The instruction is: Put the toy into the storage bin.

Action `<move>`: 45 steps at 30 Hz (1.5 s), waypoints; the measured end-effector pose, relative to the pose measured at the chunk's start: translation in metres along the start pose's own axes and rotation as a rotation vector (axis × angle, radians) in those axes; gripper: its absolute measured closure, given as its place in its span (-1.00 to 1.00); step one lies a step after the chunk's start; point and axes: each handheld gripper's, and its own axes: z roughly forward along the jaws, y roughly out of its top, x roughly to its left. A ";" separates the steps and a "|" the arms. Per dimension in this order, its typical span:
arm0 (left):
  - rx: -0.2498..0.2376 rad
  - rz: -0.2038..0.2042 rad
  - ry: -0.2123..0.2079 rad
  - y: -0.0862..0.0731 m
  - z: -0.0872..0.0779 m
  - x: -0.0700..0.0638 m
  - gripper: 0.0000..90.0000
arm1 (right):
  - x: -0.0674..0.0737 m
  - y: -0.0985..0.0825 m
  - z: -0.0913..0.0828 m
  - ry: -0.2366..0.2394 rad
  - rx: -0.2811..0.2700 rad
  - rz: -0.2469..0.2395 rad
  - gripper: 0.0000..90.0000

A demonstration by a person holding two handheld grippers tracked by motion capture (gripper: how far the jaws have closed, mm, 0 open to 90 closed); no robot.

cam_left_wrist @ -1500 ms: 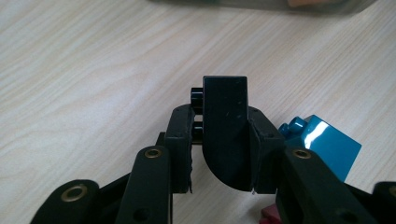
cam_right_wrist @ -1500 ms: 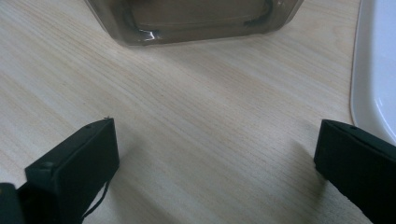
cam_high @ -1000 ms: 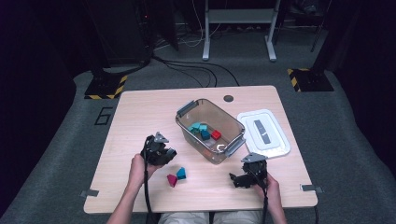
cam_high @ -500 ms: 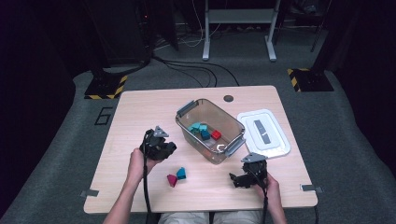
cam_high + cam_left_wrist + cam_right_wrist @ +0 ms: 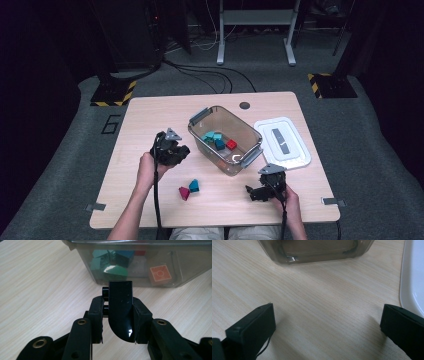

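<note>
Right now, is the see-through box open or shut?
Open. The clear box has no top on; its white lid lies flat on the table beside it.

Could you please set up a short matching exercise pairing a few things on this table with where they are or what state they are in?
Things:
1. black block
2. lid
3. red block
4. right gripper

States or places:
A. open, over bare wood
B. clamped in the left gripper
C. flat on the table, right of the bin
D. loose on the table, beside a teal block

Pairs: 1-B, 2-C, 3-D, 4-A
</note>
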 end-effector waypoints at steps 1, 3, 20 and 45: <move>-0.006 0.001 0.001 0.001 0.000 0.000 0.47 | 0.000 0.000 0.000 0.000 0.000 0.000 -1.00; -0.014 0.004 0.005 0.005 -0.002 0.001 0.47 | 0.000 0.000 0.000 0.000 0.000 0.000 -1.00; -0.030 0.036 0.023 0.036 -0.016 0.006 0.47 | 0.000 0.000 0.000 0.000 0.000 0.000 -1.00; -0.057 0.072 0.043 0.082 -0.021 0.008 0.47 | 0.000 0.000 0.000 0.000 0.001 0.001 -1.00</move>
